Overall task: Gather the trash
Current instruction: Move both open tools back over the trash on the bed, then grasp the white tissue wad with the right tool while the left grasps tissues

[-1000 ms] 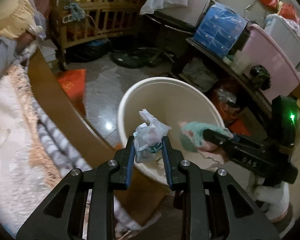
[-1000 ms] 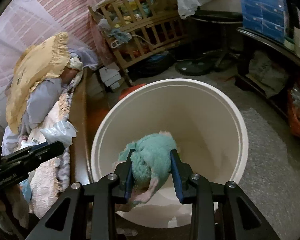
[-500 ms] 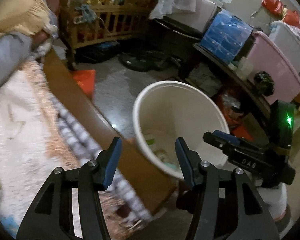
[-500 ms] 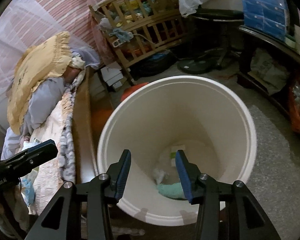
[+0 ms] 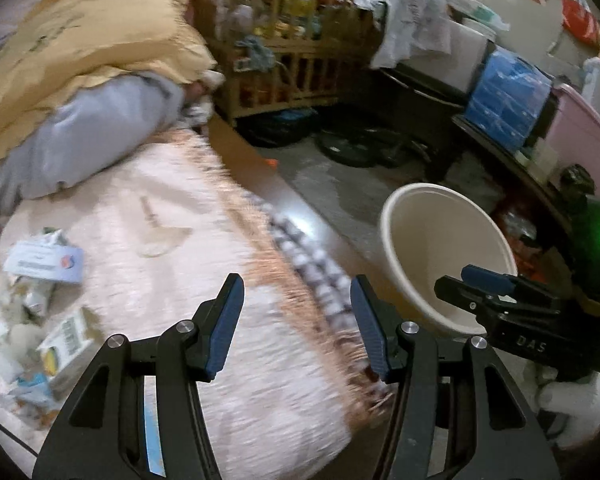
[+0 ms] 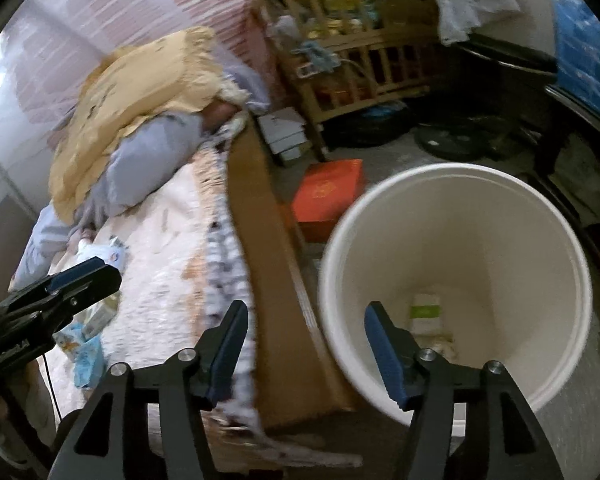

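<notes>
My left gripper (image 5: 296,320) is open and empty above the pink bedspread (image 5: 172,248). Trash lies on the bed at the left: a white and blue packet (image 5: 44,266), a small carton (image 5: 66,340) and crumpled wrappers (image 5: 28,392). The white bucket (image 5: 396,240) stands on the floor to the right, beside the bed's wooden rail. My right gripper (image 6: 306,340) is open and empty over the rail (image 6: 260,240), with the bucket (image 6: 572,256) at its right. Dropped trash (image 6: 426,314) lies at the bucket's bottom. The left gripper also shows in the right wrist view (image 6: 80,280).
A yellow pillow (image 5: 80,40) and grey bedding (image 5: 100,136) are piled at the bed's head. A wooden crib (image 5: 292,60) stands behind. An orange box (image 6: 328,196) lies on the floor by the bucket. A dark shelf with blue (image 5: 508,100) and pink (image 5: 580,136) boxes lines the right.
Both grippers opened and dropped their trash into the bucket: the crumpled plastic and the green cloth. Both have since swung left toward the bed, the left one further.
</notes>
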A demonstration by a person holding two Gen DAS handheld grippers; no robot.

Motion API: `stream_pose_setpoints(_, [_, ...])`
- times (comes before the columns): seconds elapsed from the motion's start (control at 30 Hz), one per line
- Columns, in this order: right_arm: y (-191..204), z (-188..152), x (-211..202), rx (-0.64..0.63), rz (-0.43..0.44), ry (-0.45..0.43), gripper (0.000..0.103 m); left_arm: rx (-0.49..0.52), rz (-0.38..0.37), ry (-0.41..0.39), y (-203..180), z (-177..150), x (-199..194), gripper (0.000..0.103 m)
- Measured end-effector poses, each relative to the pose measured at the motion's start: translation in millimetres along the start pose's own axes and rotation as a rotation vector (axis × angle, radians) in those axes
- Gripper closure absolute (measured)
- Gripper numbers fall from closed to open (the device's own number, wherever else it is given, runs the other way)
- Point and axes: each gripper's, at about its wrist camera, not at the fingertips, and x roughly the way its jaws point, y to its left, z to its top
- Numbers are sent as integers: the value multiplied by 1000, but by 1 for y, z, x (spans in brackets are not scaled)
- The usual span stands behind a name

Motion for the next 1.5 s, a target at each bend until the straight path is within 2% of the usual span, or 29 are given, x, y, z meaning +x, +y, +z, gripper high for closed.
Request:
stream_pose_setpoints(0.47, [129, 3, 42, -161, 188, 81, 44, -123, 161, -23, 117, -35, -63, 49])
stream_pose_setpoints(0.73, [208, -3, 78, -288, 268, 160, 44, -229, 298, 4, 219, -59, -88, 49])
stream_pose_setpoints(0.97, [270, 2, 106, -401, 322, 199, 44, -358, 385, 39, 305, -86, -88, 49])
stream_pose_setpoints(1.1, [301, 5, 124, -455, 343, 224, 44, -402, 368, 62, 340, -98, -72, 49])
stream_pose_setpoints(1.2, [322, 9, 137, -474, 378, 252, 44, -398, 308, 72, 358, -101, -55, 49])
stream_pose_setpoints(1.27, [338, 14, 148, -493, 400, 272, 44, -385, 276, 77, 364, -101, -44, 49])
stream_pose_setpoints(1.5, [380, 17, 186, -552, 396, 333, 43, -368, 175, 112, 385, -103, -6, 49])
